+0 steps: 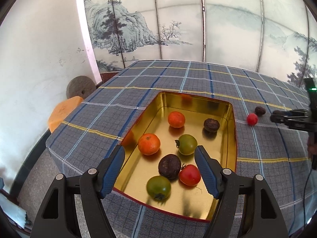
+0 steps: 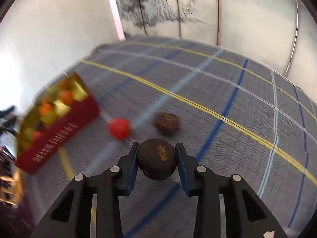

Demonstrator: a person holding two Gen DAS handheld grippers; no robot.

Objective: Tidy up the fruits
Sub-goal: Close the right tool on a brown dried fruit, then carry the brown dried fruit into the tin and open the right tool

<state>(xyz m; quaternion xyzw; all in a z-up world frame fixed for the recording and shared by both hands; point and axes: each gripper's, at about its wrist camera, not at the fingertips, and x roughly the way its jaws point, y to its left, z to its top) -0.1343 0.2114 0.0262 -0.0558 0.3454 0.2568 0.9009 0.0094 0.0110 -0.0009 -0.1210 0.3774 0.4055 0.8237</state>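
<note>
A gold tin tray [image 1: 233, 130] with red outer walls sits on the plaid tablecloth and holds two oranges [image 1: 149, 144], two green tomatoes [image 1: 187, 144], a red tomato [image 1: 189, 175] and two dark passion fruits [image 1: 169, 166]. My left gripper [image 1: 160, 170] is open and empty above the tray's near end. My right gripper [image 2: 157, 163] is shut on a dark passion fruit [image 2: 157, 161], lifted above the cloth. Another passion fruit [image 2: 167, 123] and a red tomato [image 2: 120, 128] lie on the cloth ahead of it. The tray [image 2: 59, 132] shows at its left. The right gripper [image 1: 285, 117] also shows at the left view's right edge.
The table [image 1: 198, 79] has a grey-blue plaid cloth and stands against a painted screen [image 1: 178, 19]. An orange stool [image 1: 63, 113] and a round stone disc [image 1: 81, 87] stand off the table's left side. The loose tomato [image 1: 252, 119] and passion fruit [image 1: 260, 110] lie right of the tray.
</note>
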